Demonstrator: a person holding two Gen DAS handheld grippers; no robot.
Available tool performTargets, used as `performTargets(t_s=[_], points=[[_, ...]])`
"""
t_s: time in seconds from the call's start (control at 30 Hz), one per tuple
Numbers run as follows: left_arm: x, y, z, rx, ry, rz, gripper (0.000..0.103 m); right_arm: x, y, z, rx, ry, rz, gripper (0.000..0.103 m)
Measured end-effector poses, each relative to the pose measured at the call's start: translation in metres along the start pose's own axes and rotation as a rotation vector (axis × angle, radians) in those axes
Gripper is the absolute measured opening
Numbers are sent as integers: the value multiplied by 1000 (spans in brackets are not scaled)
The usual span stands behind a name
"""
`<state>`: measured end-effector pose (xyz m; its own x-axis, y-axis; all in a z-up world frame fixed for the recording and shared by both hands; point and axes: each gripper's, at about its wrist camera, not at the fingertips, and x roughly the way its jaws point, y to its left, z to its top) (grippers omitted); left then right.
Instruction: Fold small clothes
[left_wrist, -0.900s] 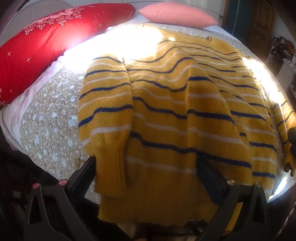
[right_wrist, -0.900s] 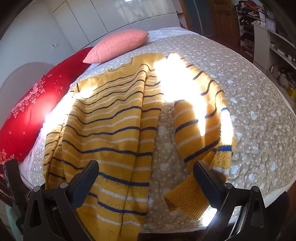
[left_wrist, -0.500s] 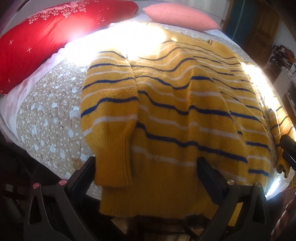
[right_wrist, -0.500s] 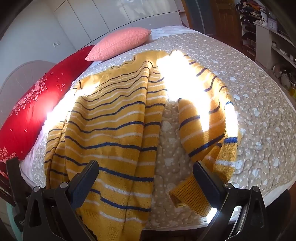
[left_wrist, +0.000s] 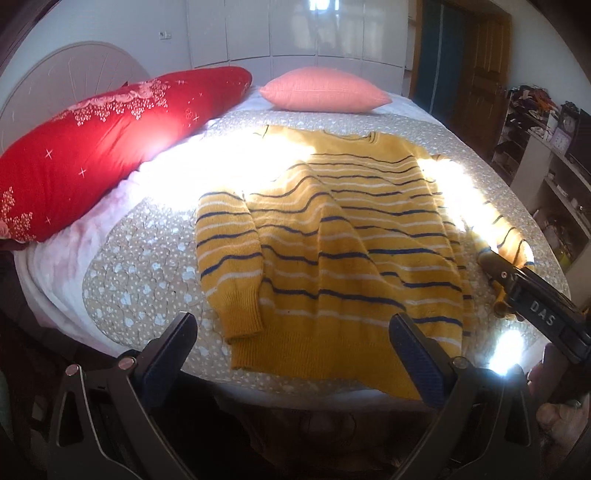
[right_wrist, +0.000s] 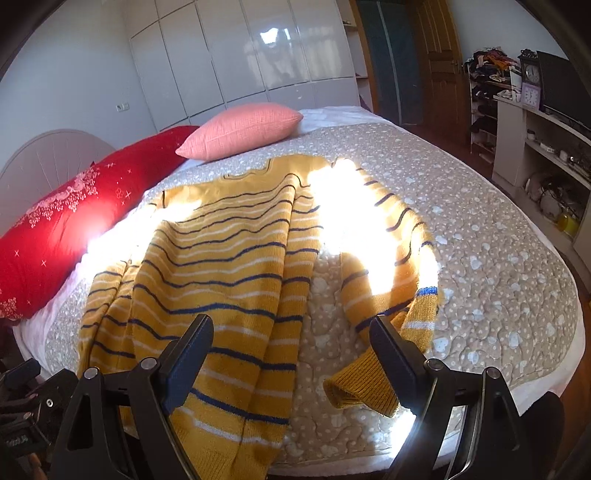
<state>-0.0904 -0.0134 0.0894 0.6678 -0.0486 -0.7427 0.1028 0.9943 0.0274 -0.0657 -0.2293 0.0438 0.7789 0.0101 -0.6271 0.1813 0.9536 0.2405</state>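
A yellow sweater with blue and white stripes lies flat on the bed, hem toward me. Its left sleeve is folded in onto the body. Its right sleeve lies spread out beside the body, cuff near the bed's front edge. My left gripper is open and empty, held back just in front of the hem. My right gripper is open and empty, low over the strip of bed between body and right sleeve; it also shows in the left wrist view.
The bed has a beige dotted cover. A long red pillow lies at the left and a pink pillow at the head. White wardrobes stand behind. Shelves with clutter stand at the right.
The left gripper has pulled back and risen away from the sweater, so the whole garment now shows. The right gripper has moved slightly closer toward the right sleeve. Both stayed open.
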Motion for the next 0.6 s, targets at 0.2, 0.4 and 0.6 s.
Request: performTargets(t_s=[0.2, 0.4, 0.6], points=[[-29, -22, 1, 62, -88, -12, 103, 2, 4, 3, -23, 46, 2, 90], [-37, -22, -1, 96, -131, -42, 103, 5, -3, 0, 9, 76, 10, 90], [-36, -18, -2, 90, -134, -61, 103, 4, -5, -1, 21, 79, 4, 90]])
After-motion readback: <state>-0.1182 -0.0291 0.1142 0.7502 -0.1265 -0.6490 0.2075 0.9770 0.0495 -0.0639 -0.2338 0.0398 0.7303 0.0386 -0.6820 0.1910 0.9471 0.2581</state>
